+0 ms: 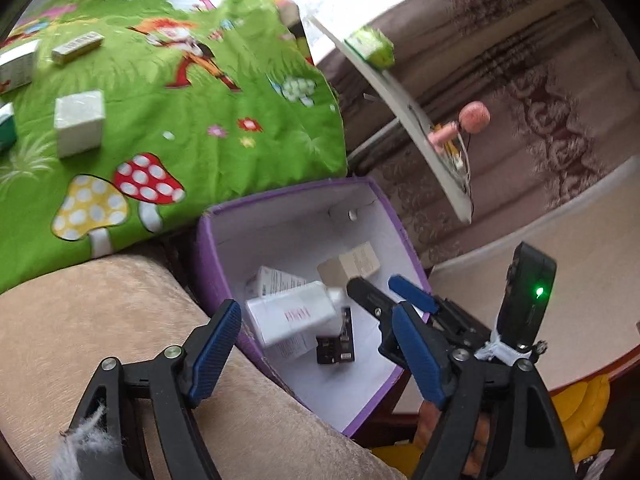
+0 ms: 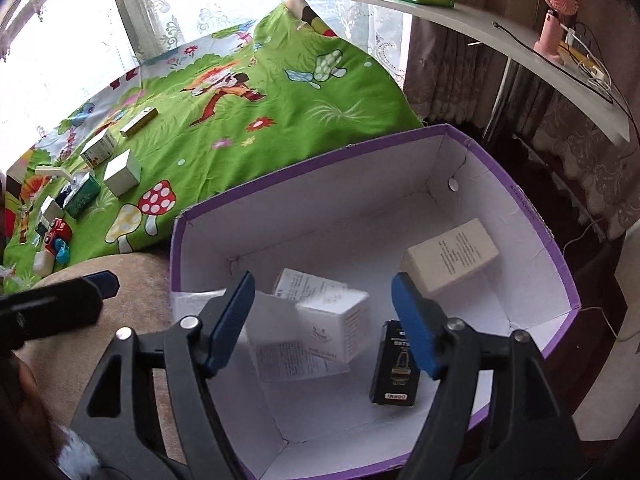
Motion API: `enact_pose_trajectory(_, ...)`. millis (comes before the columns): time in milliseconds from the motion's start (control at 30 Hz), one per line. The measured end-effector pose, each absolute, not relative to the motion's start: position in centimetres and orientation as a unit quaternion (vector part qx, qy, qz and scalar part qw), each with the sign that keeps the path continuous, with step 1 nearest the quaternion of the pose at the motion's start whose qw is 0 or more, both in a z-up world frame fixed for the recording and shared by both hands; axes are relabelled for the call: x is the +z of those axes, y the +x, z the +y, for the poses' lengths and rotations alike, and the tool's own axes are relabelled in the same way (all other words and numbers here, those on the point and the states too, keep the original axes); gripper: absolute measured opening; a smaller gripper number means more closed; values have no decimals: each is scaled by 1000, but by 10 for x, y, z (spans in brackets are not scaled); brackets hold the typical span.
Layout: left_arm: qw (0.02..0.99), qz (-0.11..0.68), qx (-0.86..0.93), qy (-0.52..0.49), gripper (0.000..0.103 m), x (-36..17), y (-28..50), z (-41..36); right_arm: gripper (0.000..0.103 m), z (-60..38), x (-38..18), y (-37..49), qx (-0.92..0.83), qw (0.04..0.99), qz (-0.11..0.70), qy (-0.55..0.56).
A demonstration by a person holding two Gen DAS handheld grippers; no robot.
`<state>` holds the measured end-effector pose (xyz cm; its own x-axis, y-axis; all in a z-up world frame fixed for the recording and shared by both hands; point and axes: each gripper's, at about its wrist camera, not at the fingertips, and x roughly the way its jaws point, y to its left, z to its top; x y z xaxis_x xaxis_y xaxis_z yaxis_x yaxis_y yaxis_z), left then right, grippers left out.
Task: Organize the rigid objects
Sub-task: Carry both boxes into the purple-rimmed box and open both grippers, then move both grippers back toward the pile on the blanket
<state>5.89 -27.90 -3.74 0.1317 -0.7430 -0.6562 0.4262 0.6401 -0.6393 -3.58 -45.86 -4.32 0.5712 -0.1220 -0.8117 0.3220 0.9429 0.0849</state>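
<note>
Sunlight from the window is falling on a green cartoon blanket (image 2: 248,120) where small boxes (image 2: 122,172) are waiting, left of the purple-rimmed box (image 2: 440,130). Over that box the right gripper (image 2: 324,324) is hovering spread and empty, a white carton (image 2: 334,322) tumbling blurred below it. Beside the box's left rim, the left gripper (image 1: 316,352) is gaping empty too. The carton may be landing crooked on the cartons beneath, crowding later drops.
</note>
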Motion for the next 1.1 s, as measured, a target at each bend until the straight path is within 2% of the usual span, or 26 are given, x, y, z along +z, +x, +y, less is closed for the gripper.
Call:
enact_pose_trajectory(233, 767, 501, -360, -176, 79, -28, 64, -248, 74, -445, -37, -31, -106, 883, 441, 119)
enact_pose_trajectory(700, 854, 430, -258, -137, 79, 2, 73, -174, 76, -355, -20, -3, 4, 893, 443, 84)
enact_pose_trajectory(1100, 867, 441, -149, -176, 79, -16, 71, -73, 78, -287, -13, 19, 69, 895, 440, 26)
